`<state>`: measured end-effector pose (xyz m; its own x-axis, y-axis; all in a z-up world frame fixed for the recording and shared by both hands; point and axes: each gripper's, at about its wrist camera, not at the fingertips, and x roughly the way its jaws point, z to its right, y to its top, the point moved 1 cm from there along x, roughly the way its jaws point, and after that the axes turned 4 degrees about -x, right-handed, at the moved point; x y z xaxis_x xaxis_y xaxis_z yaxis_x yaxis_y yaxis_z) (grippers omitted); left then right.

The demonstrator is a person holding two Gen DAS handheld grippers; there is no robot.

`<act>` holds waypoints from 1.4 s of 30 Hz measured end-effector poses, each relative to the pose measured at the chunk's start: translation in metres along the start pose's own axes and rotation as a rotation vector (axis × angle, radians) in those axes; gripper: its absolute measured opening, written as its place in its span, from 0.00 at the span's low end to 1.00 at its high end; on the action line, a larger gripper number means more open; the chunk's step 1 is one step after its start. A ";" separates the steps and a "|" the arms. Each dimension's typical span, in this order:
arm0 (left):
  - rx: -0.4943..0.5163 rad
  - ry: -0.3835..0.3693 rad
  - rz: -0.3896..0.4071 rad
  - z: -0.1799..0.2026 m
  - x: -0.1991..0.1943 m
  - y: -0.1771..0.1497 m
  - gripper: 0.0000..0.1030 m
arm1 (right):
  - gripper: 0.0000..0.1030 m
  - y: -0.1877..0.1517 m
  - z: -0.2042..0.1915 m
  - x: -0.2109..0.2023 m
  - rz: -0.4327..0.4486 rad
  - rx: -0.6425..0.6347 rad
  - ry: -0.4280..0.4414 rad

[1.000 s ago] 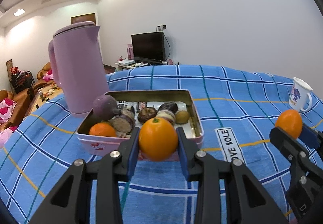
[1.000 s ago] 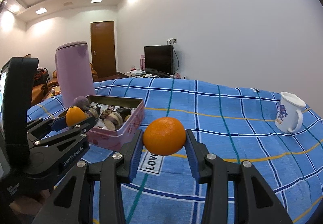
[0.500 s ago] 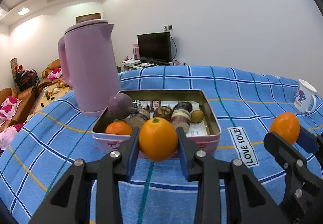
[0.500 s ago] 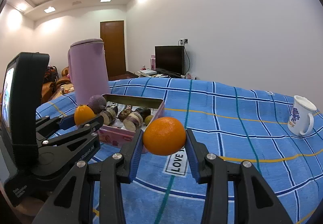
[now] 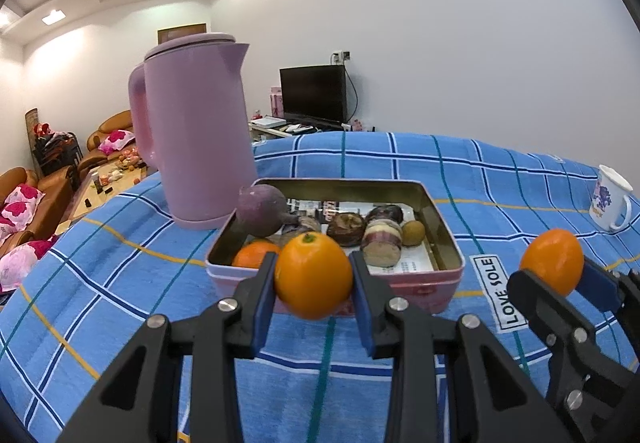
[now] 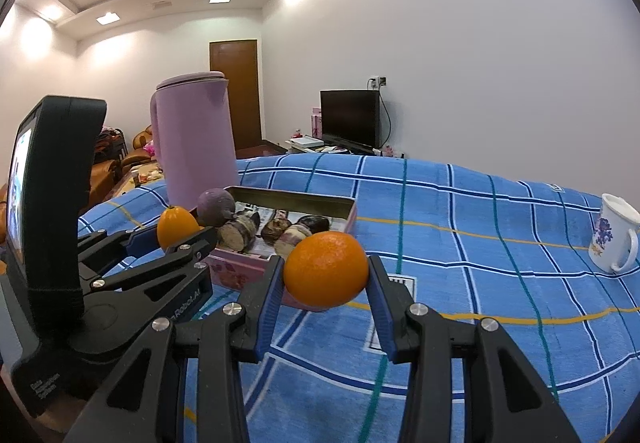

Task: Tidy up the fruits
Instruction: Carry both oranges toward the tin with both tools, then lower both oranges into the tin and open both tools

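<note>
My left gripper (image 5: 313, 279) is shut on an orange (image 5: 314, 275), held just above the near edge of a pink tin box (image 5: 420, 289). The tin holds another orange (image 5: 252, 253), a purple round fruit (image 5: 262, 209), several cut purple pieces and a small green-brown fruit (image 5: 413, 233). My right gripper (image 6: 326, 277) is shut on a second orange (image 6: 326, 273), in the air to the right of the tin (image 6: 236, 275). In the left wrist view that gripper (image 5: 554, 275) and its orange (image 5: 552, 261) show at the right; the right wrist view shows the left gripper (image 6: 176, 233) with its orange (image 6: 176, 227).
A tall lilac kettle (image 5: 192, 147) stands right behind the tin's left corner. A white mug (image 6: 614, 239) with a blue print sits at the far right of the blue checked cloth (image 6: 460, 211). A "LOVE SOLE" label (image 5: 498, 293) lies right of the tin.
Both grippers have slid sideways with their oranges still held, so the tin and kettle now sit further right in both views. Neither grip has changed.
</note>
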<state>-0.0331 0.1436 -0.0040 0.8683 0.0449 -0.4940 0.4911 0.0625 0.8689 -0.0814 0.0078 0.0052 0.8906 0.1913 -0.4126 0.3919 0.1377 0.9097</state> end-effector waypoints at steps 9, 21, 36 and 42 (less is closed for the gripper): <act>-0.012 0.008 0.006 -0.014 0.003 0.006 0.36 | 0.42 0.007 -0.006 0.012 -0.012 0.010 0.026; -0.016 0.008 0.014 -0.022 0.009 0.019 0.36 | 0.42 0.024 -0.016 0.024 -0.002 -0.032 0.025; -0.013 0.037 0.037 -0.028 0.030 0.047 0.36 | 0.42 0.048 -0.011 0.057 -0.026 -0.043 -0.010; -0.014 0.041 0.030 -0.025 0.046 0.056 0.36 | 0.42 0.055 -0.001 0.074 -0.035 -0.022 -0.031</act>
<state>0.0321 0.1736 0.0210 0.8789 0.0875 -0.4688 0.4636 0.0743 0.8829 0.0059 0.0303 0.0245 0.8832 0.1555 -0.4425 0.4183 0.1655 0.8931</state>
